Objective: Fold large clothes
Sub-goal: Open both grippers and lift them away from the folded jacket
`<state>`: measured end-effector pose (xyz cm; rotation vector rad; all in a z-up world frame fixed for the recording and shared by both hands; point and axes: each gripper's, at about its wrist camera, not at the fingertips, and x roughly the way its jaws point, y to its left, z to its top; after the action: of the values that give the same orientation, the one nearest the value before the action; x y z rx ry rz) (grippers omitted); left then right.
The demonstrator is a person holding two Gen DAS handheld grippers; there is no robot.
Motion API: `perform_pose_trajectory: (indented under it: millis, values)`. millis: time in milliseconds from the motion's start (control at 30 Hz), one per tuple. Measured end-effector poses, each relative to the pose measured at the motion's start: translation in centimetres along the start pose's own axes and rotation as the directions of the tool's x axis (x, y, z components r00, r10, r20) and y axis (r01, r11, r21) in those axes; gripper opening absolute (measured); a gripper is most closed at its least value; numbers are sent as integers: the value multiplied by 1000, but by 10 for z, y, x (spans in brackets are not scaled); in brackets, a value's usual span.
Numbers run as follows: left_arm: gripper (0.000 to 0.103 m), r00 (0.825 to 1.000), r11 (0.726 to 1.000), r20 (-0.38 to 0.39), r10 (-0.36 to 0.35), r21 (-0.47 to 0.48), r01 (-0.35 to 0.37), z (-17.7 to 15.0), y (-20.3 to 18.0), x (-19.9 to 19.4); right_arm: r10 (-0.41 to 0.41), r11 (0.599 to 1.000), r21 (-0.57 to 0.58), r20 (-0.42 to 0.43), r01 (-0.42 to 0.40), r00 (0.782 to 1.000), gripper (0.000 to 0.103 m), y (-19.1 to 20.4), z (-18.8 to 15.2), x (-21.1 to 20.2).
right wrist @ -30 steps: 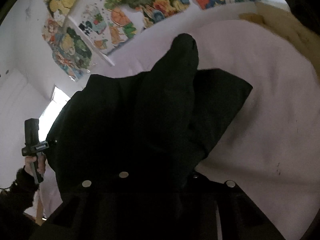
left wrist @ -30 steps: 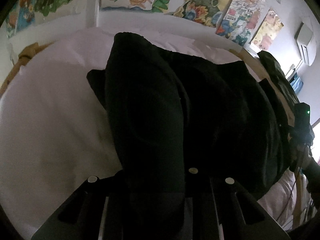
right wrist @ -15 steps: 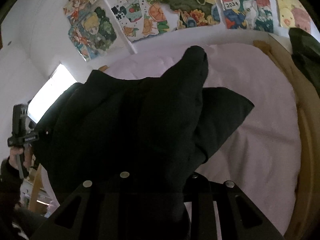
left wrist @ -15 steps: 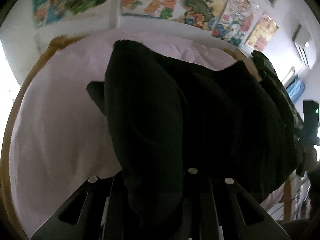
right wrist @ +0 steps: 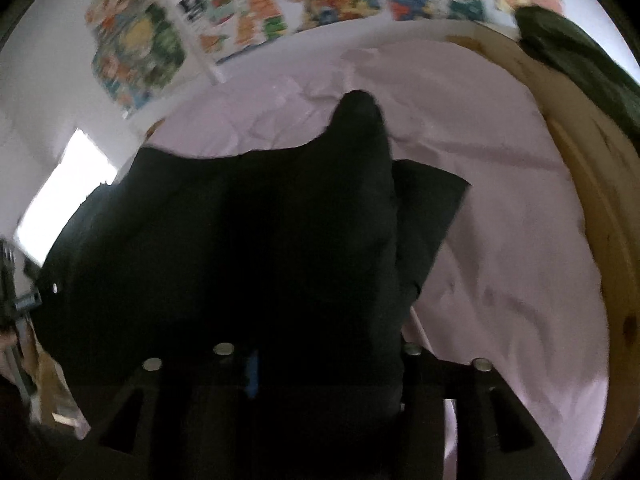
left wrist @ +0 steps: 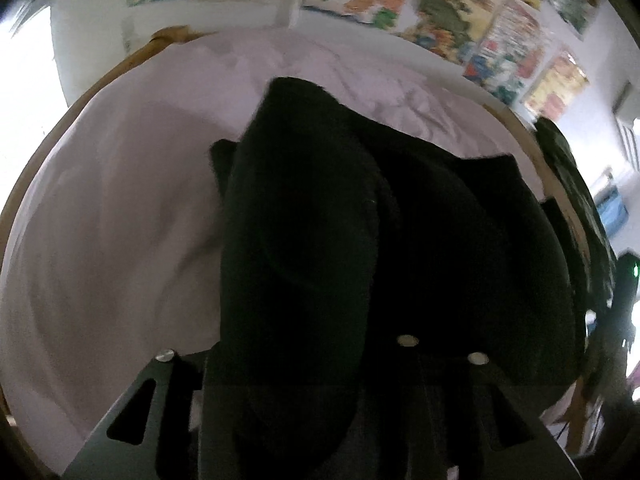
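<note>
The black garment [left wrist: 320,240] hangs between the 2 grippers above the pink bed sheet [left wrist: 120,220], its long axis running left to right. Left gripper [left wrist: 304,392] and right gripper [right wrist: 316,376] each pinch a near edge, cloth draping away toward the far wall; neither is nearer.

My black clothes [left wrist: 360,248] hang over both my tongs, so I cannot see the tips or how they grip. The wall pictures [right wrist: 248,12] are blurry. The bed [left wrist: 112,208] is partly covered.
</note>
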<state>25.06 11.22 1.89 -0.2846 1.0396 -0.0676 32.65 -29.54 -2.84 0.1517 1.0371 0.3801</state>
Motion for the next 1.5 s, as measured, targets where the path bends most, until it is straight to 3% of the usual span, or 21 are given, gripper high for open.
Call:
perform_pose_trajectory:
  millis: [133, 233, 300, 367, 467, 533, 600, 633, 667, 700, 1167, 1300, 1500]
  values:
    - [46, 1000, 998, 23, 16, -66, -14, 3, 16, -9, -25, 999, 25, 23, 24, 999, 59, -9, -11, -11]
    - [50, 997, 996, 57, 44, -74, -39, -1, 20, -20, -53, 998, 29, 64, 52, 997, 71, -7, -19, -24]
    - [58, 994, 996, 92, 66, -68, -60, -6, 18, -30, -68, 997, 24, 96, 66, 993, 76, -1, -21, -34]
    - [66, 984, 995, 153, 94, -56, -86, -14, 11, -45, -81, 997, 13, 130, 80, 988, 84, 6, -24, -42]
    - [66, 968, 993, 222, 114, -30, -110, -31, -2, -59, -88, 996, -10, 208, 92, 974, 92, 18, -32, -64]
    - [66, 957, 993, 267, 112, -12, -113, -43, -7, -72, -78, 996, -26, 255, 88, 964, 103, 27, -38, -77]
    - [67, 946, 995, 309, 98, 4, -104, -56, -13, -82, -69, 995, -45, 309, 87, 948, 103, 35, -45, -92]
    - [75, 943, 994, 319, 96, 9, -105, -58, -17, -85, -70, 994, -55, 338, 94, 939, 103, 40, -50, -99]
    - [95, 940, 994, 327, 100, 17, -111, -63, -20, -90, -70, 993, -63, 359, 99, 931, 103, 45, -53, -105]
    - [101, 936, 993, 337, 101, 20, -114, -67, -25, -91, -70, 992, -70, 377, 104, 924, 103, 49, -57, -110]
    - [101, 825, 971, 562, 69, 153, -185, -129, -72, -133, -73, 994, -27, 518, 102, 852, 103, 77, -109, -158]
    - [101, 811, 968, 584, 43, 177, -178, -149, -77, -138, -59, 996, -30, 549, 90, 834, 103, 90, -130, -171]
    - [101, 768, 954, 639, 36, 206, -216, -182, -83, -152, -47, 995, -42, 589, 88, 807, 103, 109, -162, -191]
